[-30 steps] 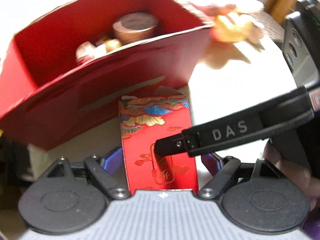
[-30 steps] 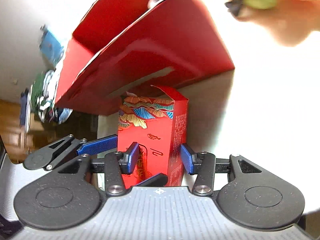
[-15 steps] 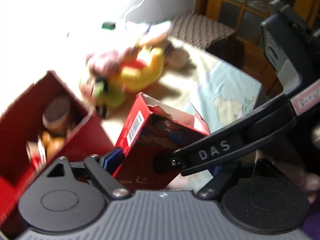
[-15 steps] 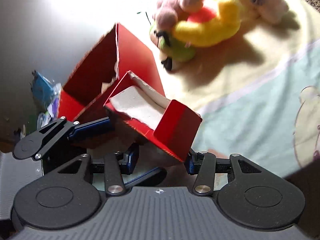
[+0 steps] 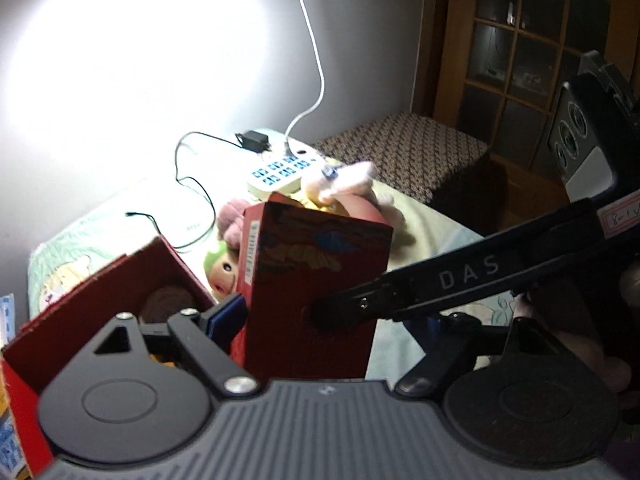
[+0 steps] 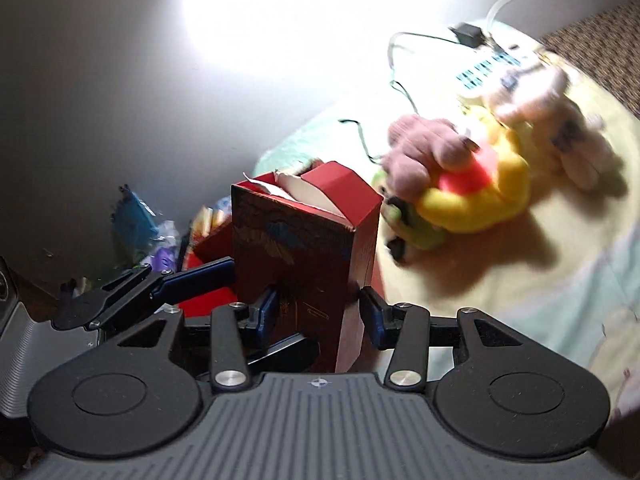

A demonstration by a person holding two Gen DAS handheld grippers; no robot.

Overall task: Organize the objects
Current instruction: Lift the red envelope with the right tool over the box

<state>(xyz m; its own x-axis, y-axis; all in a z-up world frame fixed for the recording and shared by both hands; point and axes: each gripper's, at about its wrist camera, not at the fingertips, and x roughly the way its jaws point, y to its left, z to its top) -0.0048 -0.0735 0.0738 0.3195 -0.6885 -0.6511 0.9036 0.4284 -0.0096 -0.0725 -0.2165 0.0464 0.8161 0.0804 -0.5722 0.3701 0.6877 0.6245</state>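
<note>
The small red carton (image 6: 304, 256), printed with a gilded pattern, stands upright with its torn top flaps open, and it is gripped low on its body by both tools at once. The right gripper (image 6: 316, 312) is clenched on it, its blue pads pressing the two opposite faces near the bottom edge. The left gripper (image 5: 320, 324) also brackets the carton: its left blue pad touches the carton's left face, while the black finger of the right gripper, lettered DAS, lies across the carton's front, and the left gripper's other pad stands a little off the carton's right side, so it cannot be told whether it truly clamps. Just to the left of the carton, and lower, sits the large open red box (image 5: 100, 300), in which a round brown item (image 5: 168, 300) shows in shadow. Behind the carton lies a heap of plush toys (image 6: 472, 168), pink, yellow and green, on a pale bed sheet (image 6: 540, 280) with cartoon prints. Farther back a white power strip (image 5: 280, 168) with blue sockets lies on the bed, with a black charger (image 5: 253, 141) and thin black cables beside it and a white cord rising up the wall. A wooden glazed door (image 5: 520, 40) stands at the right.
</note>
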